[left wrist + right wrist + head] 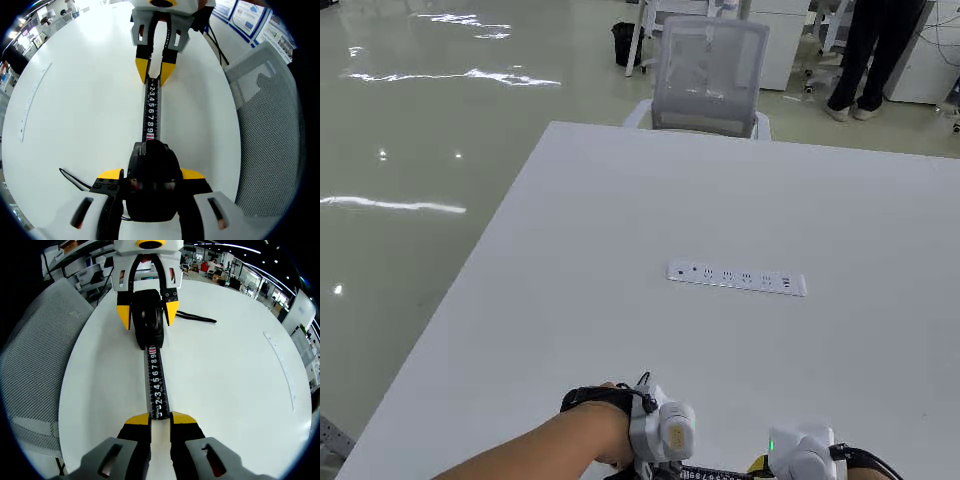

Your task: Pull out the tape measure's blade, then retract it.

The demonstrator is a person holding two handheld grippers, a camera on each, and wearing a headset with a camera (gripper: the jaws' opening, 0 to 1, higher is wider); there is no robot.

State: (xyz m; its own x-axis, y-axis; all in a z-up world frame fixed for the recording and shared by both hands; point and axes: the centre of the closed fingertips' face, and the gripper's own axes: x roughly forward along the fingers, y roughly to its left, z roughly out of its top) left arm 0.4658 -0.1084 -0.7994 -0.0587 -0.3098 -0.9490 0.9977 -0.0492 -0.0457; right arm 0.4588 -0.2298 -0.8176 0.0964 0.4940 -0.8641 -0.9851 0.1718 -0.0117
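The left hand-held gripper [151, 174] is clamped on the tape measure case [150, 187]. The right hand-held gripper [160, 419] is pinched on the tip of the blade [156, 380], which is partly extended. Both sit by the near edge of the tabletop [620, 200], with open surface beyond up to the power strip [736, 278].

A wide white desk [620, 230] stands on a glossy pale floor [410, 130] streaked with reflected ceiling light. A grey mesh chair [709, 70] sits at the desk's far edge. Beyond it are a black bin [625, 42] and white cabinets [782, 45], and 1 person [865, 55] in dark trousers stands past the far right corner. A white power strip [736, 278] lies mid-desk.
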